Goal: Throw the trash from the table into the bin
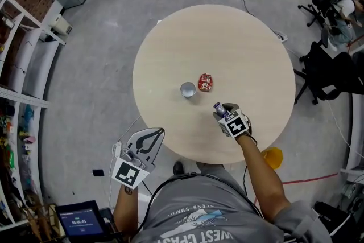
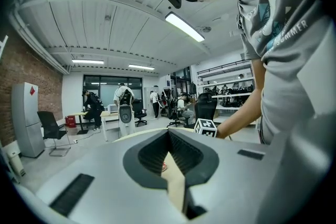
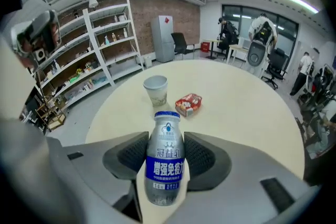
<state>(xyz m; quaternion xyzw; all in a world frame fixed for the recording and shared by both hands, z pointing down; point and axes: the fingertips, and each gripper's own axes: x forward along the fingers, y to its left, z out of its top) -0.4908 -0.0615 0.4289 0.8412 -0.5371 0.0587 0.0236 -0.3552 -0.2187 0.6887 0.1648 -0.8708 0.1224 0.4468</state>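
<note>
**At the tabletop's near side: bottle in the right claw**

Between the pads of the right claw [image 3: 165, 140] a silver bottle [image 3: 164, 168] with a blue label and cap is clamped, one pad pressing on each side. It is over the near right part of the round tabletop [image 1: 227, 42]. Beyond it, near the middle, stands a paper cup [image 3: 156, 89], with a red packet [image 3: 188, 104] just beside it. The left claw [image 1: 160, 133] hangs at the near left edge, its tips together and nothing between them.

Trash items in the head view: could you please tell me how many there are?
3. A paper cup stands near the middle of the table, a red packet lies just right of it, and a bottle is gripped in the right gripper's fingers. None seems hidden.
</note>
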